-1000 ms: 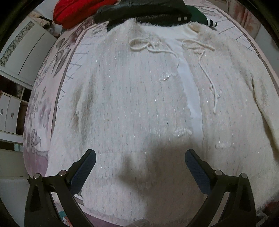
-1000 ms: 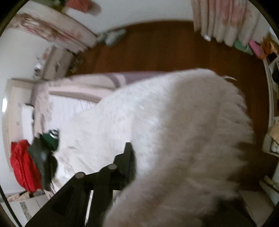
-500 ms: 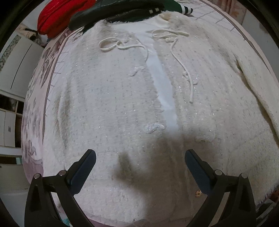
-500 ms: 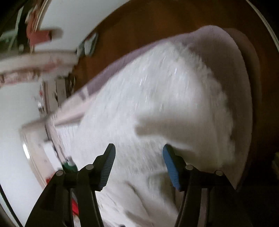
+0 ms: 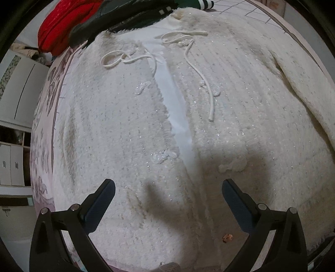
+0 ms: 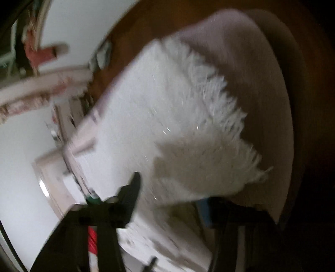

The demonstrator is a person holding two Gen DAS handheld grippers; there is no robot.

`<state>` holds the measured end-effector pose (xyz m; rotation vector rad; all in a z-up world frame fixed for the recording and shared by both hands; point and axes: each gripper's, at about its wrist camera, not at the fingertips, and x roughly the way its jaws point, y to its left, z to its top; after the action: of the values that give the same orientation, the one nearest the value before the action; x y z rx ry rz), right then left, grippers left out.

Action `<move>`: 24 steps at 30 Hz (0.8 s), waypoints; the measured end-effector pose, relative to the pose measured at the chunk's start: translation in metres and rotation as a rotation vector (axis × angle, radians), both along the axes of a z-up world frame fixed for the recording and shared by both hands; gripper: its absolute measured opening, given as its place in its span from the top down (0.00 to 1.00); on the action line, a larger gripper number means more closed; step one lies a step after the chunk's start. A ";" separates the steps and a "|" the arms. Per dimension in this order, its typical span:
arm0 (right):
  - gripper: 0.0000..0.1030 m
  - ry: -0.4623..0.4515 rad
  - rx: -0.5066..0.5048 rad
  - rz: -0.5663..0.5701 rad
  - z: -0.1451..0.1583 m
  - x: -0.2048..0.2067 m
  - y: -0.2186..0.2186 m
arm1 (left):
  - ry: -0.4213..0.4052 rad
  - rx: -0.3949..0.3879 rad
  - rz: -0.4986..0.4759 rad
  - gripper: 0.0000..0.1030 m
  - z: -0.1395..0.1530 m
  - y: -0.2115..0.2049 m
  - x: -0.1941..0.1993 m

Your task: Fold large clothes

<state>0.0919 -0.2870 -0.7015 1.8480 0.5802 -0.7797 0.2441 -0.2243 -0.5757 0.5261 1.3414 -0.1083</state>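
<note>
A fluffy white cardigan with drawstrings lies spread front-up on the bed and fills the left wrist view. My left gripper is open and empty, just above its lower front. Its right sleeve lies along the right edge. In the blurred right wrist view my right gripper is open, with the fringed hem corner of the cardigan lying between and beyond its fingers. I cannot see it gripping the fabric.
A red garment and a black and green one lie at the cardigan's collar. The floral bedspread shows on the left, with white drawers past it. Brown wooden floor lies beyond the bed corner.
My left gripper moved right and closer over the cardigan, staying open. My right gripper let go of the fluffy fabric it held, opened, and swung over the hem corner.
</note>
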 end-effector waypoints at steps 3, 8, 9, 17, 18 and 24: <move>0.70 0.034 -0.097 0.027 0.013 0.010 -0.001 | 0.003 0.002 -0.003 0.00 -0.002 -0.006 0.000; 0.64 0.004 -0.090 0.077 -0.001 0.031 -0.008 | 0.016 -0.002 0.001 0.00 -0.007 -0.014 0.001; 0.62 -0.008 -0.083 0.080 -0.008 0.039 -0.030 | 0.021 -0.007 0.005 0.00 -0.007 -0.016 0.001; 0.96 0.091 -0.235 0.071 0.034 0.069 -0.079 | -0.002 -0.024 0.036 0.00 0.000 -0.014 0.014; 0.96 0.099 -0.277 0.079 0.050 0.068 -0.082 | -0.003 -0.031 0.045 0.00 0.003 -0.011 0.017; 0.96 0.161 -0.524 0.264 0.134 0.136 -0.100 | -0.022 -0.073 0.118 0.00 0.013 0.008 0.033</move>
<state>0.2275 -0.3871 -0.5674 1.2104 0.6348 -0.8139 0.2769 -0.2166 -0.5626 0.3852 1.3390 -0.0543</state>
